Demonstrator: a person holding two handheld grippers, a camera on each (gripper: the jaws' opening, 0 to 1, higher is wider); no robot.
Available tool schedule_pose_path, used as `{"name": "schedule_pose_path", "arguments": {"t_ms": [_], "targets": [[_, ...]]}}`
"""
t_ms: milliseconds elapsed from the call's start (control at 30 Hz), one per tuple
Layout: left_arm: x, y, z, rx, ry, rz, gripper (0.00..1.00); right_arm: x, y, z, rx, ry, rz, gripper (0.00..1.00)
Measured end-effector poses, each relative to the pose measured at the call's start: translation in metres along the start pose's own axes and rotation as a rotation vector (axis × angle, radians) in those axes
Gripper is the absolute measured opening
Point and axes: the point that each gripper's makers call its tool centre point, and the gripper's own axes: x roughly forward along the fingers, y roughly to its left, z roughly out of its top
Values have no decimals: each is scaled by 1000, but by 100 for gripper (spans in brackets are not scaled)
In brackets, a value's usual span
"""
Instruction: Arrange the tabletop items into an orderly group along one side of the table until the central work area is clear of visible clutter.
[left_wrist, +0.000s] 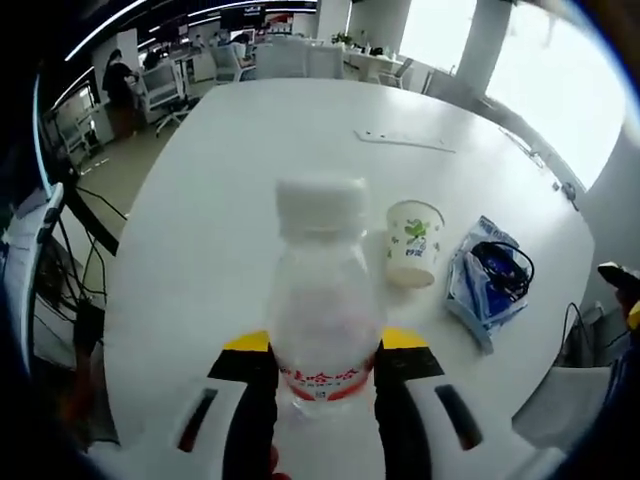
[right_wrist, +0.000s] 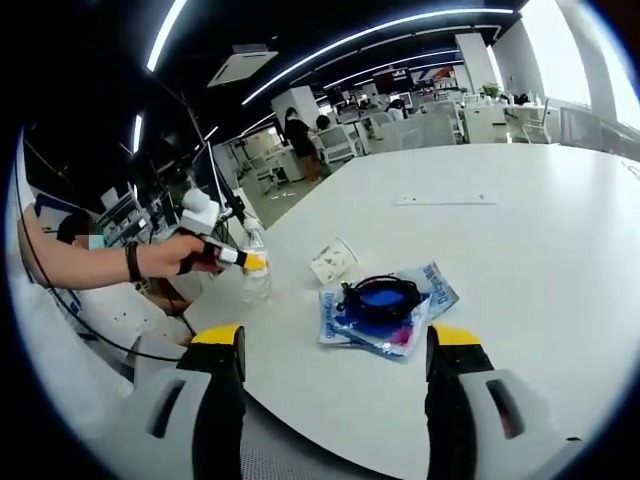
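Gripping bottle (left_wrist: 322, 300) in left gripper (left_wrist: 325, 400) jaws; right gripper (right_wrist: 335, 390) idling wide open; keeping bottle upright near cup (left_wrist: 413, 243)

Bottle (left_wrist: 322, 300): you have it upright between your left gripper's (left_wrist: 325, 400) jaws, at the table's (left_wrist: 230, 190) near edge.
Cup (left_wrist: 413, 242): just right of the bottle and slightly beyond it in your left gripper view, standing on the table.
Packet (left_wrist: 478, 290): right of the cup, flat on the table, close to it but apart.
Cable (left_wrist: 505, 268): coiled on top of the packet.
Right gripper (right_wrist: 335, 385): its jaws stand wide apart at the table edge; the packet (right_wrist: 385, 310) lies just ahead between them, the cup (right_wrist: 333, 261) behind it to the left.
Left gripper in your right gripper view (right_wrist: 225, 250): far left, at the table edge, with the bottle (right_wrist: 255, 270).
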Motion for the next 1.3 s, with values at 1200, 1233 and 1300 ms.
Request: {"name": "schedule_pose_path", "arguments": {"t_ms": [1200, 1233, 1300], "targets": [[-18, -8, -33, 87, -123, 98, 37, 1, 5, 5, 1, -17, 3, 73], [-18, -8, -33, 84, -125, 98, 37, 1, 5, 6, 2, -17, 4, 73], [-17, -8, -33, 75, -129, 100, 37, 2, 6, 6, 3, -19, 5, 73]]}}
